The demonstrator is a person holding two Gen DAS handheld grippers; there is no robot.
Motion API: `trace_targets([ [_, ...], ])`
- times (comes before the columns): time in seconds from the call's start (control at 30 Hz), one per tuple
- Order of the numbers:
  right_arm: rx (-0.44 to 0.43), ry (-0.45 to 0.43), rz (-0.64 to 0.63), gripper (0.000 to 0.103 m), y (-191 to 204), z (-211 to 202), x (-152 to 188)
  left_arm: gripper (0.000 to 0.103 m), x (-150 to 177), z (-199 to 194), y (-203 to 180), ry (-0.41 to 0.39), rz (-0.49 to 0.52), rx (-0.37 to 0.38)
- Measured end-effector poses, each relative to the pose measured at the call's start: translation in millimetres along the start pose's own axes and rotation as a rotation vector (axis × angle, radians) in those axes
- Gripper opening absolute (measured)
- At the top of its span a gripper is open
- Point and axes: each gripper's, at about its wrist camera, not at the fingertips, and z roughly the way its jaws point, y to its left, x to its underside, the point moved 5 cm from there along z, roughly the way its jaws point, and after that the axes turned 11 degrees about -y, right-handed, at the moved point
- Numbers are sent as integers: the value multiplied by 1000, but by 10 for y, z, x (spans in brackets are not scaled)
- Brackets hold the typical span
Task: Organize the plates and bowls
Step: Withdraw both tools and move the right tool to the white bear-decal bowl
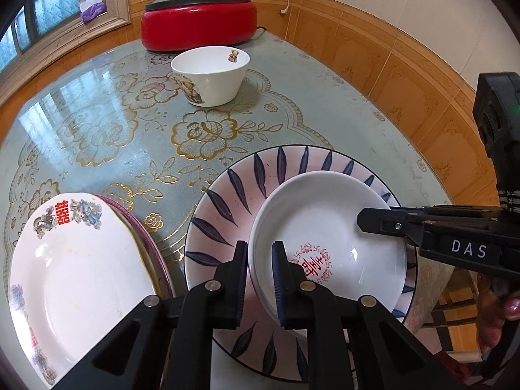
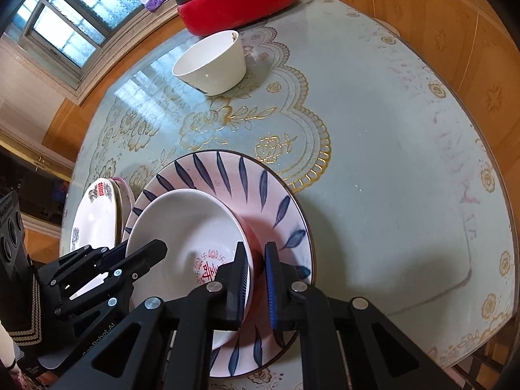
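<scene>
Bowl: my two claws have the shallow white bowl point(image 1: 328, 243) by opposite rims, and it sits inside the leaf plate point(image 1: 227, 208) near my edge of the table point(image 1: 341, 104).
Left claw point(image 1: 259, 256): clenched on the bowl's near-left rim, one finger inside the wall, one outside.
Right claw point(image 2: 256, 260): clenched on the opposite rim, inner finger over the white inside, outer finger against the red outer wall.
Handling: I judge it glazed ceramic, so stiff, slick and chippable; fairly light for two claws, yet a thin rim gives little purchase.
Grip: the rim is the only place I can pinch; holding both sides should stop it tipping.
Risk: if one claw rises ahead of the other, the glaze may slide out and the bowl would drop onto the plate.
Leaf plate: holds only this bowl.
Bowl contents: empty, with a red emblem at the bottom.
Bear bowl point(image 1: 210, 76): deep, upright, empty, well apart near the red cooker point(image 1: 198, 26).
Plate stack point(image 1: 74, 276): at my left, just beside the leaf plate, white floral plate on top, nothing on it.
</scene>
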Motion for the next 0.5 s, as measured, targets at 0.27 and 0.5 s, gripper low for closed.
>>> trace_targets([
  [0.27,-116,32,19,19,35,-117,-208,44,-151,-142,74,-8,-41,14],
  [0.5,-183,-51,-4,26,65,-294,-746,70,-620,-268,420,-112,-142,-65],
])
